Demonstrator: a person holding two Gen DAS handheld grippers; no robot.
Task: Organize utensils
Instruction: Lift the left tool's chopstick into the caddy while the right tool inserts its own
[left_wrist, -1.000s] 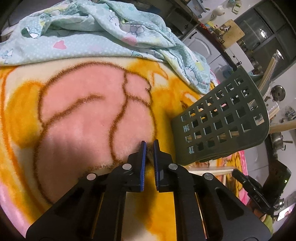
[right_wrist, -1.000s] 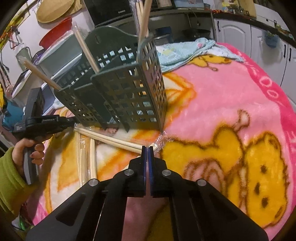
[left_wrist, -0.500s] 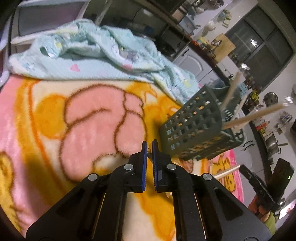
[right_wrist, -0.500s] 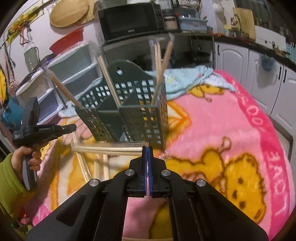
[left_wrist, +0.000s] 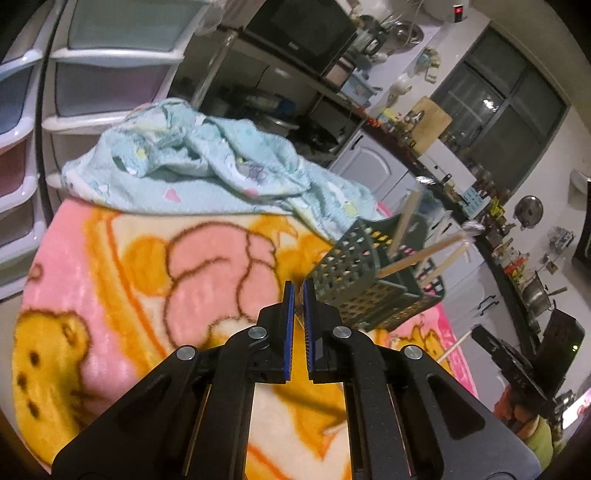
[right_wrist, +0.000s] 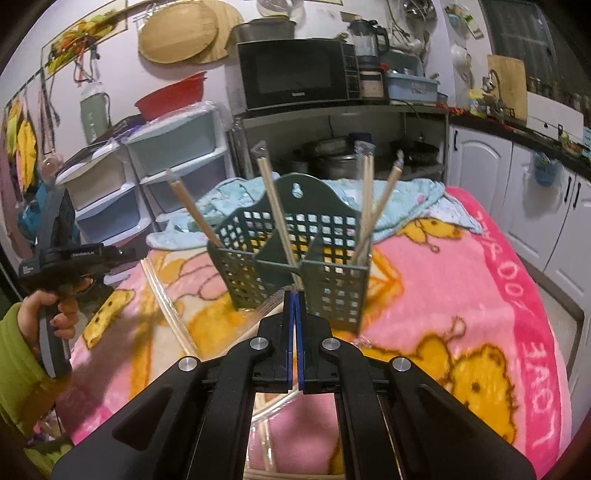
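Note:
A dark green slotted caddy (right_wrist: 332, 288) (left_wrist: 351, 280) stands on the cartoon blanket (right_wrist: 461, 295), with several wrapped chopsticks (right_wrist: 273, 210) (left_wrist: 417, 254) leaning out of it. My right gripper (right_wrist: 294, 293) hovers just in front of the caddy, shut on the end of a plastic-wrapped chopstick pack (right_wrist: 266, 308). Another wrapped pack (right_wrist: 166, 302) slants across the blanket to the left. My left gripper (left_wrist: 298, 286) (right_wrist: 129, 254) is left of the caddy above the blanket. Its pads show only a thin slit, and I see nothing between them. A hand in a green sleeve (right_wrist: 22, 354) holds it.
A crumpled light-blue cloth (left_wrist: 207, 173) (right_wrist: 406, 199) lies behind the caddy. Plastic drawers (right_wrist: 177, 155) stand at the back left. A shelf with a microwave (right_wrist: 295, 74) is behind, and white cabinets (right_wrist: 480, 177) are to the right. The blanket's pink edge (right_wrist: 532, 332) falls off on the right.
Both grippers have risen and tipped upward, so the caddy looks smaller and lower and more of the kitchen shows. The pack end has come up with the right gripper.

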